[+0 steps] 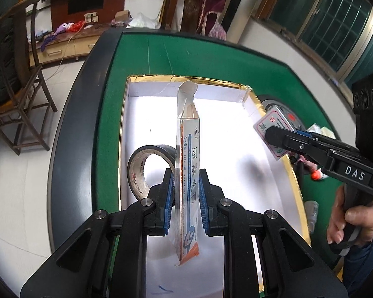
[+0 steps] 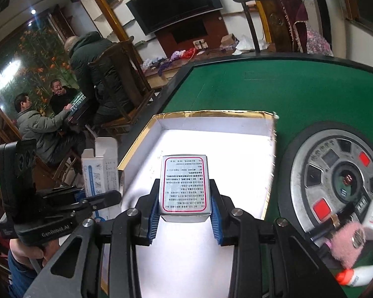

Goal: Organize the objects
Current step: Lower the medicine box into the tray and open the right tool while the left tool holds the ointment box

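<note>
I hold two grippers over a shallow white tray (image 1: 238,92) with a gold-foil rim, which sits on a green felt table (image 1: 211,59). My left gripper (image 1: 186,198) pinches a long, thin ointment carton (image 1: 186,159) between its blue pads, held upright above the tray's near left part, probably so I can lower it in without knocking anything. The carton is white and silvery with blue Chinese lettering, a small cartoon face near its bottom, and its top flap hanging open. Just left of it, a roll of black tape (image 1: 149,166) stands on edge inside the tray.

My right gripper (image 2: 185,213) clamps a small silver box (image 2: 185,188) by its two sides, held over the tray's middle. Its top face carries dense fine print inside a red rounded border. Outside the tray, to the near right, lie small white bottles (image 2: 358,277) and a fluffy pink thing (image 2: 345,245), seemingly waiting their turn.
</note>
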A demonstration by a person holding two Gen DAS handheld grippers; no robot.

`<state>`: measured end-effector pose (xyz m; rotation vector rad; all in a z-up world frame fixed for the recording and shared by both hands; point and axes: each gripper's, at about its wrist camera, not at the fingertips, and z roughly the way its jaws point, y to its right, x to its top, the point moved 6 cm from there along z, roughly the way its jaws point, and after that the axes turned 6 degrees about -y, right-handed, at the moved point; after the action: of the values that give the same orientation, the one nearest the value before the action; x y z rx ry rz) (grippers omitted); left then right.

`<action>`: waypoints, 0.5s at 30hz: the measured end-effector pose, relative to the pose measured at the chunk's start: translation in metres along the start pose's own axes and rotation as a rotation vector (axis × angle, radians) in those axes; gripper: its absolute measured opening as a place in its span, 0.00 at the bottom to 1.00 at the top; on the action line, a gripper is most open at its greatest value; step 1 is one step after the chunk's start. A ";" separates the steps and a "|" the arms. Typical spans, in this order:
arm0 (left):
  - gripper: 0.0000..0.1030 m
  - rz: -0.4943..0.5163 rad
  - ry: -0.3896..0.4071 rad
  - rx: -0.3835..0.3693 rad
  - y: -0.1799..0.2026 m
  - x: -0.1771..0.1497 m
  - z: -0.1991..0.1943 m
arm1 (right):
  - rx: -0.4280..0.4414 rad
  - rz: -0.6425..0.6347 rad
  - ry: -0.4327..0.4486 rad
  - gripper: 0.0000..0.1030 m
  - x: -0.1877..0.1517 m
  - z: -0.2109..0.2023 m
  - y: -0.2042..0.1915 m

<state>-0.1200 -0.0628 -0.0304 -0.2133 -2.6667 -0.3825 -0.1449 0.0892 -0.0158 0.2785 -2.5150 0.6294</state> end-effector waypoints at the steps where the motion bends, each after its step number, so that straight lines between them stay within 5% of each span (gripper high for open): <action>1: 0.18 0.005 -0.015 0.012 -0.001 0.006 0.003 | -0.002 0.003 -0.007 0.33 0.005 0.005 -0.002; 6: 0.18 0.023 -0.064 0.052 -0.008 0.029 0.019 | -0.002 0.022 -0.049 0.33 0.022 0.032 -0.012; 15: 0.18 0.032 -0.108 0.014 -0.005 0.046 0.043 | -0.045 0.072 -0.080 0.33 0.038 0.061 0.001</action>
<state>-0.1793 -0.0509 -0.0482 -0.2788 -2.7671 -0.3510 -0.2045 0.0574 -0.0417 0.2011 -2.6222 0.6001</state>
